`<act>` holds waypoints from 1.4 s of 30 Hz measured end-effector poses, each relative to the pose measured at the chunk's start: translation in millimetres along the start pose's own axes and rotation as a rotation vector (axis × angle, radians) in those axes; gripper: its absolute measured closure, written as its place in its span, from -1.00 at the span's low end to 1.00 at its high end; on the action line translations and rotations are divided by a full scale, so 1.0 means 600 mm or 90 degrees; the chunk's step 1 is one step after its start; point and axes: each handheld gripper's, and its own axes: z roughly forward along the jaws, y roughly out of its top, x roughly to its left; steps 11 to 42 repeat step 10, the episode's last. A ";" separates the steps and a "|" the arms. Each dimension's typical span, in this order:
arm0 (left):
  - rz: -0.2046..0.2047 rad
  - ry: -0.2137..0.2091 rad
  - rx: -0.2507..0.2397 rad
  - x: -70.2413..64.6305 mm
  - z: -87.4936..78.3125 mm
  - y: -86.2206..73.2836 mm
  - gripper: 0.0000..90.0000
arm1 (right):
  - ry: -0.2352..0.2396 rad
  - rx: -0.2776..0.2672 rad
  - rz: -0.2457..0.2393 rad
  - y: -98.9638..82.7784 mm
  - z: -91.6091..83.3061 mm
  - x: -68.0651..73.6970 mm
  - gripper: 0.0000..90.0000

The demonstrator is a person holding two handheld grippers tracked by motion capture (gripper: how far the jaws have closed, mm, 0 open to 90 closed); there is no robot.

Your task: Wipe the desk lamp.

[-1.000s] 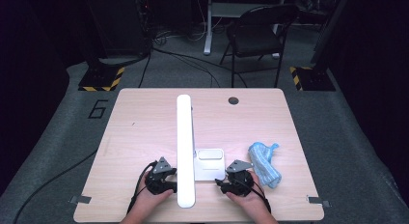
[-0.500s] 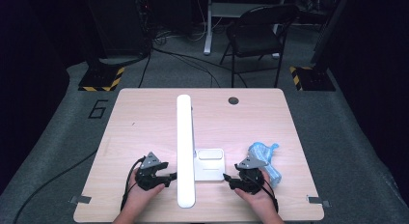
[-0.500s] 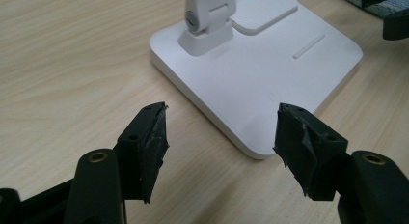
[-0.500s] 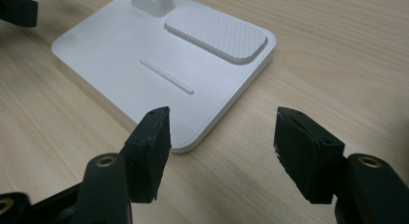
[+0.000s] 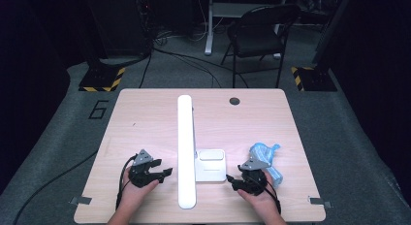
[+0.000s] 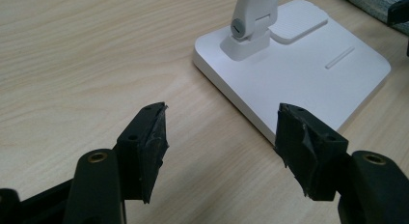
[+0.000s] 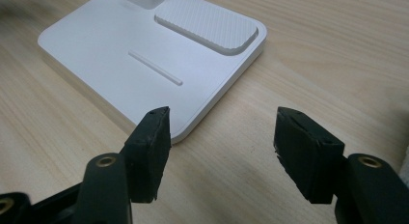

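White plastic sits between my two grippers: a desk lamp with a flat base point(image 5: 211, 168) and a long arm point(image 5: 185, 152) that, seen from above, runs away from me across the pale wood table point(image 5: 145, 118). The base lies near the front edge, a little right of centre.

My left gripper point(image 5: 162, 172) is to the left of the arm, near it but apart, pointing toward the lamp. In its own view point(image 6: 222, 147) the jaws stand wide with nothing between them but bare wood; they have just been opening. The base point(image 6: 299, 74) is just beyond the tips, its near corner in front of the right-hand jaw, and the hinge block point(image 6: 246, 33) where the arm joins rises at the far side of it. I cannot tell whether that jaw touches the base edge.

My right gripper point(image 5: 231, 180) is at the base's front right corner, also pointing toward the lamp. Its view point(image 7: 222, 147) shows the jaws wide and empty, and they too have just been opening. The base point(image 7: 96, 50) lies ahead, its corner just past the left-hand jaw, with a ribbed pad point(image 7: 207, 23) and a thin raised line point(image 7: 154, 67) on top.

A crumpled blue bag point(image 5: 265, 154) lies on the table right behind my right hand point(image 5: 259, 193), partly hidden by it.
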 end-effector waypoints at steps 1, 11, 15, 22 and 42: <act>-0.003 0.000 0.000 0.002 0.000 0.000 -0.21 | -0.002 -0.006 -0.007 -0.001 0.000 -0.001 -0.16; -0.030 0.001 -0.003 0.012 0.003 0.000 -0.25 | -0.005 -0.012 -0.001 -0.008 0.003 0.000 -0.19; -0.030 0.001 -0.003 0.012 0.003 0.000 -0.25 | -0.005 -0.012 -0.001 -0.008 0.003 0.000 -0.19; -0.030 0.001 -0.003 0.012 0.003 0.000 -0.25 | -0.005 -0.012 -0.001 -0.008 0.003 0.000 -0.19; -0.030 0.001 -0.003 0.012 0.003 0.000 -0.25 | -0.005 -0.012 -0.001 -0.008 0.003 0.000 -0.19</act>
